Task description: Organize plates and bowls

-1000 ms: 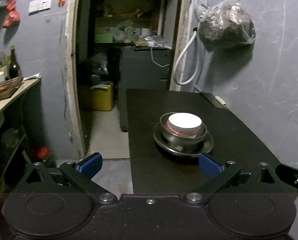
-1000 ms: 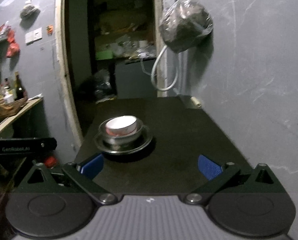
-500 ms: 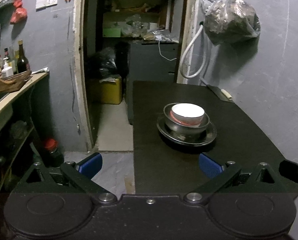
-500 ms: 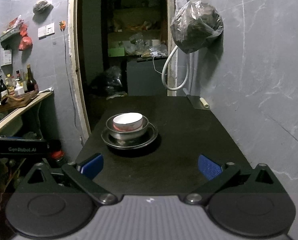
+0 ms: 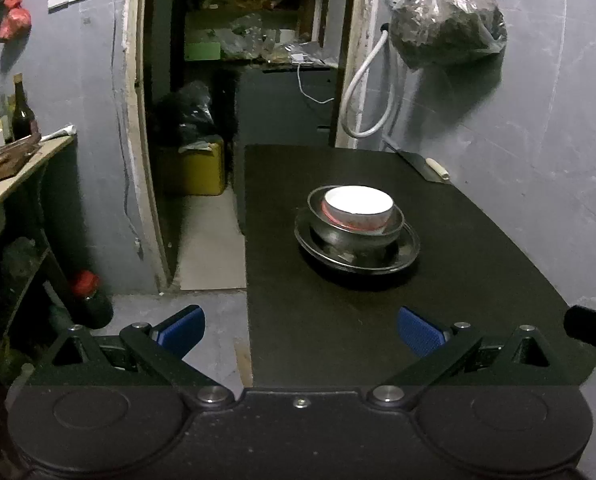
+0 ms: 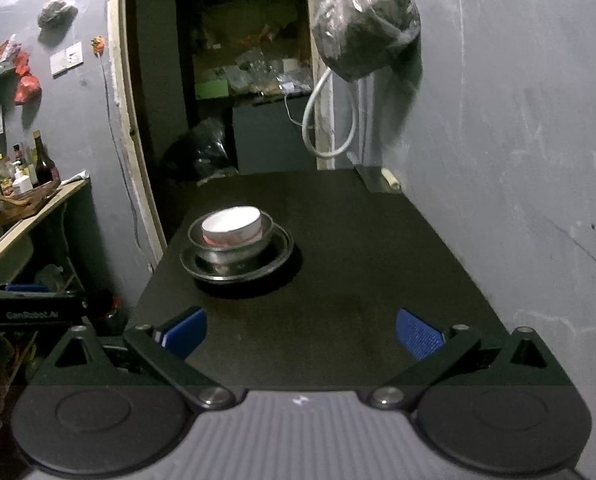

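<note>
A stack of three is seen on the black table (image 5: 478, 280): a white bowl (image 5: 358, 206) (a reddish band runs round its outside) is nested upright in a metal bowl (image 5: 338, 236), which is set on a shallow metal plate (image 5: 408, 246). The stack is placed nearer the table's left edge than its right, about midway along its length.

A white bowl (image 5: 358, 209) with a red band sits in a silvery metal bowl (image 5: 354, 236) on a dark metal plate (image 5: 408, 246), all on a matte black counter (image 5: 478, 264). The blue pads (image 6: 420, 334) bear a fine dotted texture, and the walls (image 6: 518, 120) are grey with pale streaks.
</note>
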`<state>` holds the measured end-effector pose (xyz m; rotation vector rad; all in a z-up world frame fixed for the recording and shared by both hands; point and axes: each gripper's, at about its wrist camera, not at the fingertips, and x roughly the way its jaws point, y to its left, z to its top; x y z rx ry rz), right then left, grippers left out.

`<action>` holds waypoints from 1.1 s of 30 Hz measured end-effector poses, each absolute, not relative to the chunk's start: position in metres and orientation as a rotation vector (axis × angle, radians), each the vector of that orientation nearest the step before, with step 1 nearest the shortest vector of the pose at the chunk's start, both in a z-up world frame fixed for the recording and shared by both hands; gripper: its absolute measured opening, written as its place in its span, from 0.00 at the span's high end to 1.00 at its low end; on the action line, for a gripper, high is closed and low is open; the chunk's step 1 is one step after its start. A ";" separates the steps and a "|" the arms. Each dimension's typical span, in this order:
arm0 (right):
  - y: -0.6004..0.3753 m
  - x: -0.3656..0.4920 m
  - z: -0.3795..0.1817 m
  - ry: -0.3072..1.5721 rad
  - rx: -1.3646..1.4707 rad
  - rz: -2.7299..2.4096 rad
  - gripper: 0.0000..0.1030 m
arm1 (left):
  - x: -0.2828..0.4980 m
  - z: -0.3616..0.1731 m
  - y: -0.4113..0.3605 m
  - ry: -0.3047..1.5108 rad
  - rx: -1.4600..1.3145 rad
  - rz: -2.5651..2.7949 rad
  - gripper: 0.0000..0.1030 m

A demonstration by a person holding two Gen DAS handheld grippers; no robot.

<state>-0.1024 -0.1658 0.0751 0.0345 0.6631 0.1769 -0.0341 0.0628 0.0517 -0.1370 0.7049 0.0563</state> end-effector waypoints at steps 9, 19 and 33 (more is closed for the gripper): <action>-0.174 -0.103 0.057 0.725 0.051 0.168 0.00 | -0.035 0.042 0.060 0.737 -0.117 0.050 0.01; -0.176 -0.104 0.048 0.774 0.043 0.164 0.00 | -0.036 0.031 0.058 0.771 -0.104 0.039 0.01; -0.171 -0.099 0.046 0.793 0.029 0.175 0.00 | -0.037 0.024 0.062 0.795 -0.104 0.052 0.01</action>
